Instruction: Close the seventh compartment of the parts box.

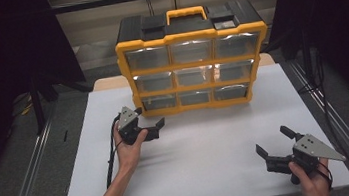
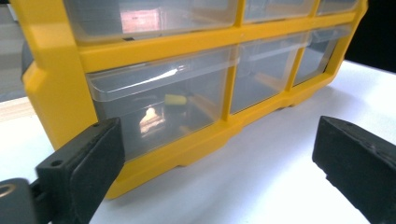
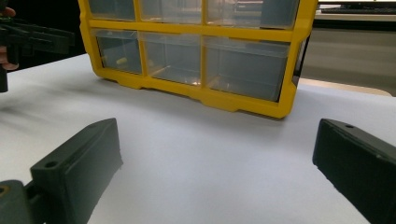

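Your right gripper [image 1: 275, 147] sits near the table's [image 1: 212, 174] front right edge, jaws wide apart and holding nothing, with bare white tabletop all round it. Farther in, your left gripper [image 1: 151, 122] is spread open too, nothing held, just beside the organizer's [image 1: 193, 65] bottom-left drawer [image 1: 159, 101].

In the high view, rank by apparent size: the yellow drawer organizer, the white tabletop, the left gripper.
1. white tabletop, largest.
2. yellow drawer organizer.
3. left gripper, smallest, jaws open near the organizer's bottom-left drawer.
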Available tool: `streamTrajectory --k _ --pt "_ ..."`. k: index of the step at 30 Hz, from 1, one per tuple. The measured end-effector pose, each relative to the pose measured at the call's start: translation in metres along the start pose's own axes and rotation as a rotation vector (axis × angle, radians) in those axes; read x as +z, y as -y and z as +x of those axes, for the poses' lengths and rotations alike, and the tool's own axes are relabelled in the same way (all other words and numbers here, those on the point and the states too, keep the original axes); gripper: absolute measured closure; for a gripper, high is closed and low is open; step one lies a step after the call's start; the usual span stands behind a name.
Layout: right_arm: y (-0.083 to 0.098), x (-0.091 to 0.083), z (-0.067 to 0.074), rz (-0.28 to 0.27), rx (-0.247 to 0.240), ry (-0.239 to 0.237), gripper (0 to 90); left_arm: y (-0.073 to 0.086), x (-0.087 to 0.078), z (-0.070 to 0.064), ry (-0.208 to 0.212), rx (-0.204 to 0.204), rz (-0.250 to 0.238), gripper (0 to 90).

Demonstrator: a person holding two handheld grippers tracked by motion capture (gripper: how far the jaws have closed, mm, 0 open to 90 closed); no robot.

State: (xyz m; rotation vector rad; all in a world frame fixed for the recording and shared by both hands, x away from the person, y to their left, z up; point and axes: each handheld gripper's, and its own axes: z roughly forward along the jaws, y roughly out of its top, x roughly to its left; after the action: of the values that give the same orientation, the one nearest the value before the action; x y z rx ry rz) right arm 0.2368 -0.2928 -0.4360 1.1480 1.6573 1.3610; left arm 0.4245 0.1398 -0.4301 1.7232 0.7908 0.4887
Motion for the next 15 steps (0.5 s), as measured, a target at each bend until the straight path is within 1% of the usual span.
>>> streamTrajectory --k 2,4,5,7,10,12,13,15 --pt "0.0 0.0 0.0 -0.001 0.001 0.001 0.9 0.002 -0.004 -0.001 0.024 -0.005 0.009 2.3" --pt "0.0 0.0 0.0 -0.002 0.004 0.0 0.9 0.005 -0.008 -0.003 0.022 0.007 0.012 2.4" --pt "0.0 0.0 0.0 -0.002 0.003 0.0 0.9 0.007 -0.011 -0.005 0.009 0.015 0.009 2.4" --pt "0.0 0.0 -0.001 -0.002 0.003 0.001 0.9 0.009 -0.014 -0.006 0.012 0.006 0.008 2.4" --pt "0.0 0.0 0.0 -0.001 0.001 0.002 1.0 0.011 -0.02 -0.006 -0.016 0.012 -0.003 2.4" --pt "0.0 0.0 0.0 -0.002 0.003 0.002 1.0 0.011 -0.024 -0.007 -0.022 -0.004 -0.007 2.4" --pt "0.0 -0.001 0.0 -0.002 0.004 0.004 1.0 0.012 -0.028 -0.007 -0.025 0.002 -0.008 2.4" --pt "0.0 -0.001 -0.001 -0.004 0.004 0.004 1.0 0.013 -0.032 -0.008 -0.028 -0.008 -0.007 2.4"
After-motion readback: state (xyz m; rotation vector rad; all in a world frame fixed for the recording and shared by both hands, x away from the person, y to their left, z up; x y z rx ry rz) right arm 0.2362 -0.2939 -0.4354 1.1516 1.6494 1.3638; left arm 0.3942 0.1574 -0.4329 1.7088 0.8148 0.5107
